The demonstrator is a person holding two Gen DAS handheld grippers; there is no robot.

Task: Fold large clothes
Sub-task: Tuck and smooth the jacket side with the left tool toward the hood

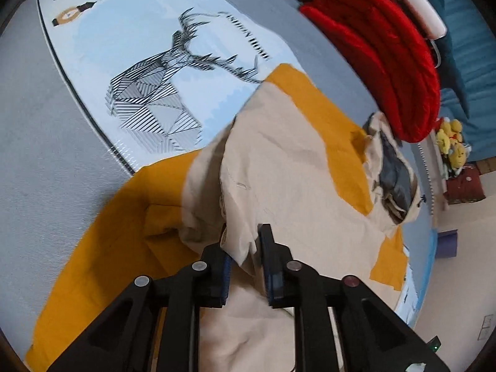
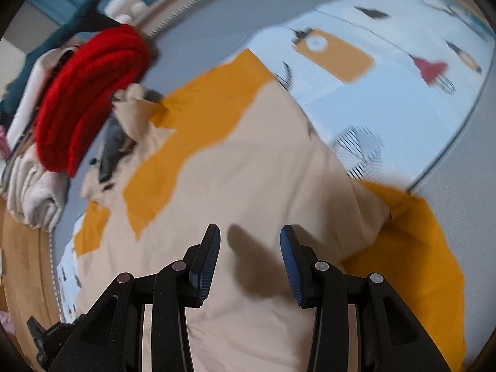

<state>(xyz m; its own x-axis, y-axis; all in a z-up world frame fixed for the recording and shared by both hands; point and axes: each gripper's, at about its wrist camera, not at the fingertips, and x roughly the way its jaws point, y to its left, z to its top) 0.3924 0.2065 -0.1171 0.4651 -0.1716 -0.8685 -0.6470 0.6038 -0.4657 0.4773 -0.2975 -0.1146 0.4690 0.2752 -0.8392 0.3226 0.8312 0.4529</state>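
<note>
lying across a grey bed (image 1: 37, 161) and a light-blue printed sheet (image 1: 130, 40), the beige and mustard garment (image 1: 297, 167) spreads beside a folded red knit (image 1: 381, 52). the left gripper (image 1: 245, 241) pinches a beige fold; the right gripper (image 2: 249, 245) hangs part-open, seemingly holding nothing.

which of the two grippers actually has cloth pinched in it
The left gripper: a fold of the beige garment sits clamped between its pads. The right gripper stands open above it, empty.
</note>
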